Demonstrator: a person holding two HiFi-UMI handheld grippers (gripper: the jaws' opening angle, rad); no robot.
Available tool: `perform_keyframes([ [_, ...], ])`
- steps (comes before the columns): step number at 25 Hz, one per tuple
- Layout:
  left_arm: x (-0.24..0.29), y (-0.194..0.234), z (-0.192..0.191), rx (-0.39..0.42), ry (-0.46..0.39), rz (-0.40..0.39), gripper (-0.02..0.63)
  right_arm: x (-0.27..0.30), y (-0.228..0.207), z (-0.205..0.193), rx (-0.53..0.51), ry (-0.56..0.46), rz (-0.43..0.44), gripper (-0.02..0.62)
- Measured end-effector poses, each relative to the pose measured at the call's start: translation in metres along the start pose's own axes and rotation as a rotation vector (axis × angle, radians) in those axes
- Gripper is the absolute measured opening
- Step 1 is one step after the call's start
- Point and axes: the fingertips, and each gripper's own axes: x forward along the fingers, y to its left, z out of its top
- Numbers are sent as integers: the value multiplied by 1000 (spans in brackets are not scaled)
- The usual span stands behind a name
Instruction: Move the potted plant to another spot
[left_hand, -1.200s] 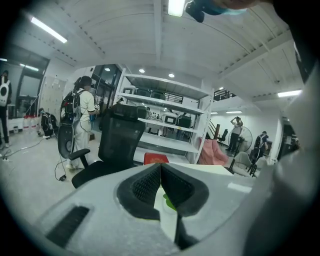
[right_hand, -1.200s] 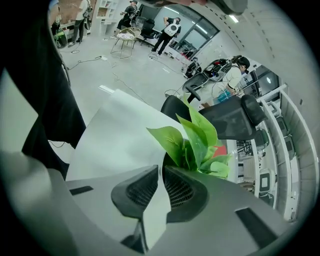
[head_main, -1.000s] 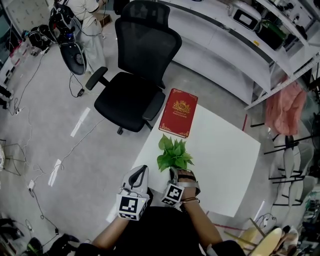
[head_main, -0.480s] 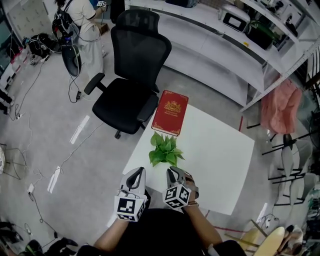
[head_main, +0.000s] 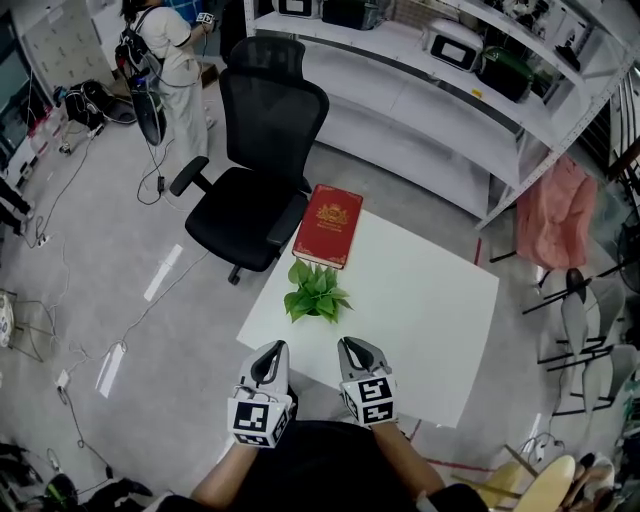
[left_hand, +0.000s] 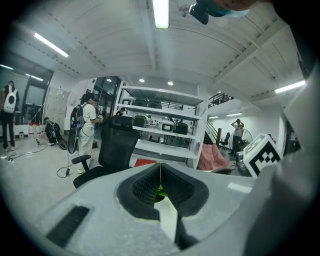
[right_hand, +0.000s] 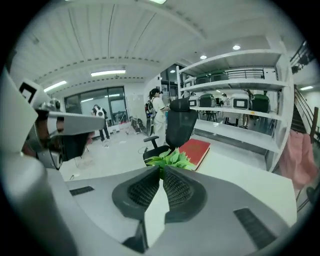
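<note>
Potted plant (head_main: 316, 293) stands alone on the surface (head_main: 430, 310) just beside the red book (head_main: 328, 225), seemingly placed already, while left tongs (head_main: 273, 350) and right tongs (head_main: 352, 347) hang clenched and empty, apart from it.

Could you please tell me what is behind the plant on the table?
A red book lies just behind the plant, at the far edge of the table, with a black chair beyond it. The leaves cover the pot from above.

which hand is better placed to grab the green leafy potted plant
Right, probably: the right tool hangs over the white table with the potted plant straight ahead of its shut jaws; the left tool sits at the table's edge.
</note>
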Motion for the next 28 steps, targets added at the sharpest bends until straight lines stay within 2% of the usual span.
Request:
perform_keyframes([
  [8, -21, -30, -1, 21, -19, 9, 17, -64, -2, 20, 144, -168, 12, 25],
  [15, -28, -53, -7, 39, -16, -12, 17, -90, 4, 10, 158, -196, 26, 25],
  [28, -35, -52, -12, 35, -17, -6, 17, -97, 8, 15, 171, -229, 31, 12],
])
